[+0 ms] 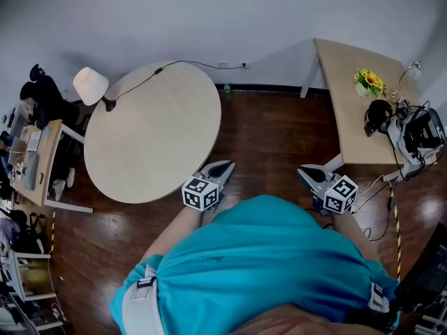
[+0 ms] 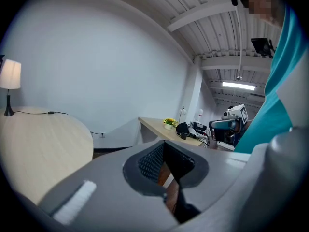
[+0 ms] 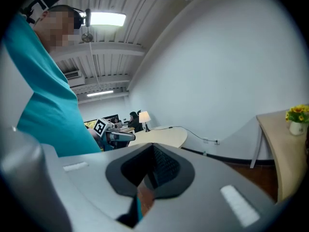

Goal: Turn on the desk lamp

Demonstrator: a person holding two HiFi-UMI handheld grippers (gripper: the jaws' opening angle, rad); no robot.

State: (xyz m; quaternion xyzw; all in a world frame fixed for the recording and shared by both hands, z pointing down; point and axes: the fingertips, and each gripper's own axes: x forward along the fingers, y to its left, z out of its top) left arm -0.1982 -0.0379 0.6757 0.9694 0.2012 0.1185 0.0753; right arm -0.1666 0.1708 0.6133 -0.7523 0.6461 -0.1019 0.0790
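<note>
Two surfaces were seen on the dark wooden floor (image 1: 265,131): a large round surface (image 1: 154,131) at the left and a rectangular surface (image 1: 349,103) at the far right, on which potted flowers (image 1: 369,82) and some equipment were set. The person in the teal top (image 1: 265,257) was stood at the near edge of the round surface, both arms held low and close to the body.

The left tongs (image 1: 219,169) were held just off the near right rim of the round surface, and the right tongs (image 1: 307,175) over the floor between the two surfaces. In each gripper view the jaws were found clenched tip to tip, with nothing held between them.

The desk lamp (image 1: 92,87) was stood at the far left rim of the round surface, well apart from both tongs. Its pale shade was carried on a thin dark stem over a small base.

A dark cord (image 1: 188,63) was run from the base along the far rim to a wall socket. A small lump on the cord (image 1: 158,70) was judged to be an inline switch, though it was too small to tell.

The lamp was judged light and top-heavy, easily tipped, with a soft shade. It would best be steadied at the stem or base, and the switch pressed gently.
</note>
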